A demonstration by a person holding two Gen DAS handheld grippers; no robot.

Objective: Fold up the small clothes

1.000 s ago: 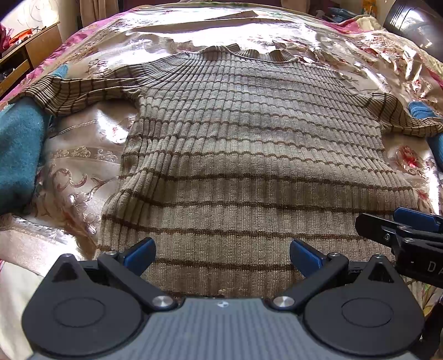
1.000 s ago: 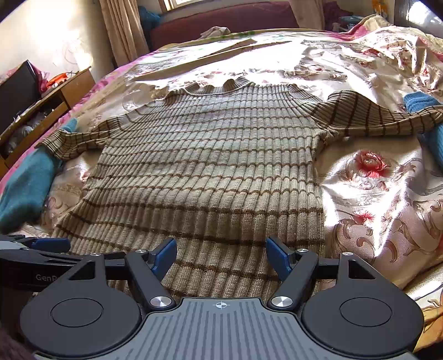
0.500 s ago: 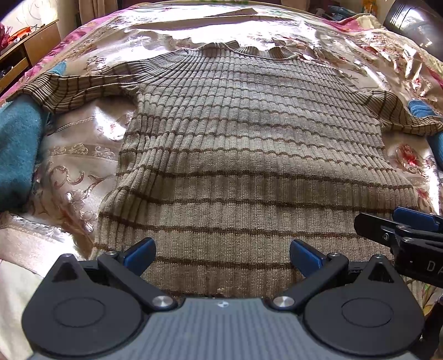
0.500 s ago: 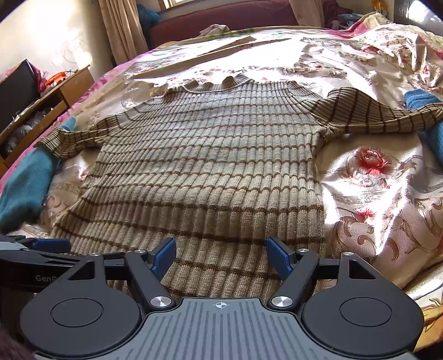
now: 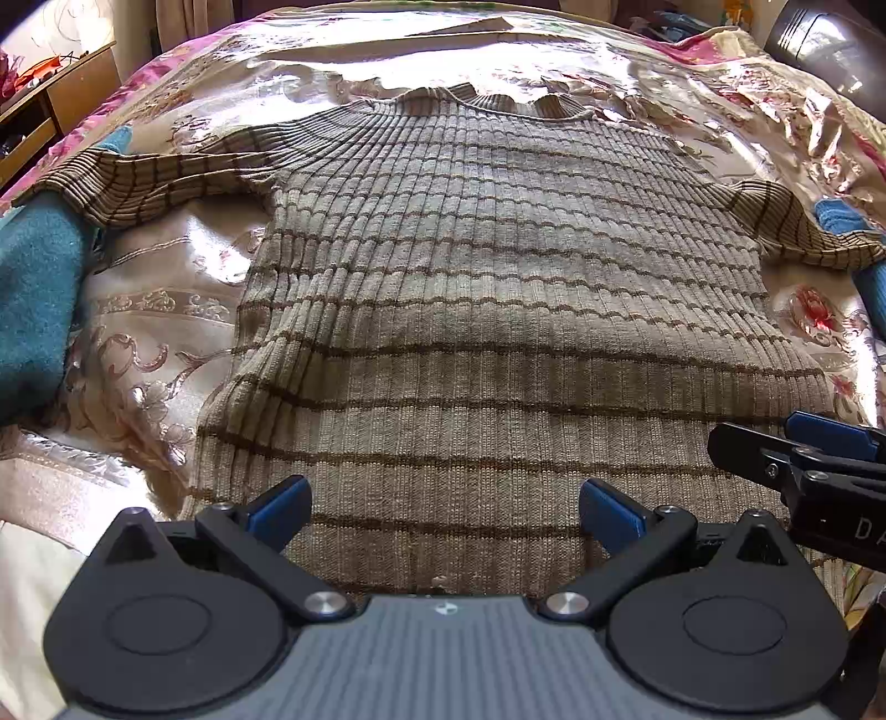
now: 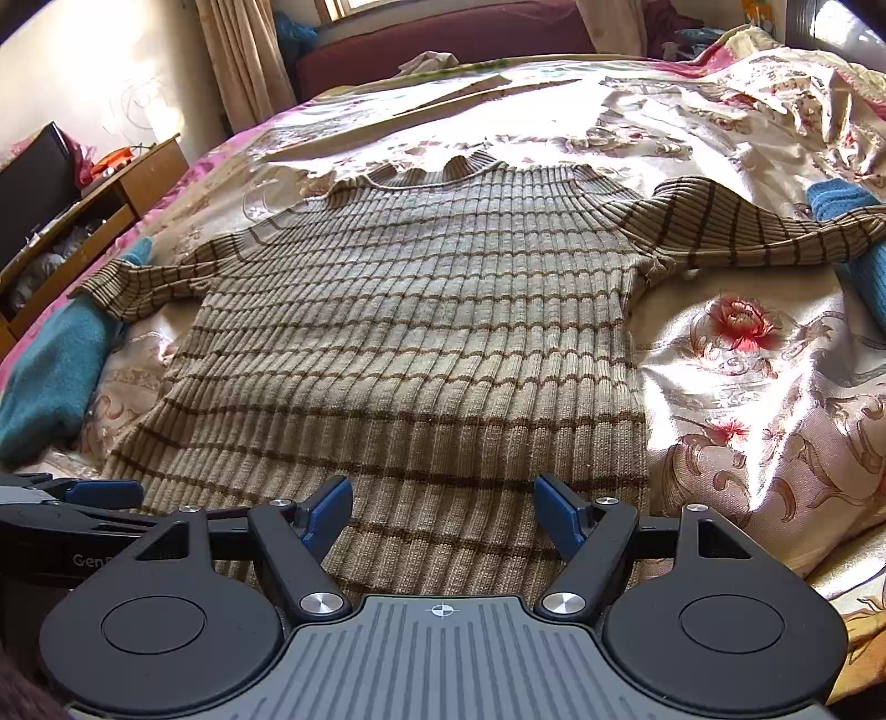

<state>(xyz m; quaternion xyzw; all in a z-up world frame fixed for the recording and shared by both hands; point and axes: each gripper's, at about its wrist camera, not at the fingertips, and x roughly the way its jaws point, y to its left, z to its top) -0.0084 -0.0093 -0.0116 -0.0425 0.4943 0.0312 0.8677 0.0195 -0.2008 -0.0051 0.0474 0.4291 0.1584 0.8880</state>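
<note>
Garment: a beige ribbed-knit sweater with thin brown horizontal stripes, lying flat and face up on the bed, collar far from me, hem nearest me, both sleeves spread out to the sides.
Left sleeve: striped cuff lies over a teal blue woolly cloth at the bed's left edge.
Right sleeve: striped cuff reaches a second piece of teal cloth on the right.
Handling, my judgement: soft, limp and stretchy, light to medium in weight; the ribs should give my pads good grip, but the knit will sag and drag on the satin rather than hold any shape.
Where to take hold, my judgement: the two hem corners, or a cuff with its shoulder, pinching both layers together.
My left gripper: fingers spread wide, holding nothing, hovering low above the hem, left of middle, pointing toward the collar.
My right gripper: equally wide open and empty, above the hem's right part, level with the left one and just beside it.
Stage, my judgement: no fold made yet.
Support: glossy cream satin bedspread with red and pink flowers, creased, sunlit.
Beyond: wooden side cabinet left of the bed; beige curtain at the far wall.
</note>
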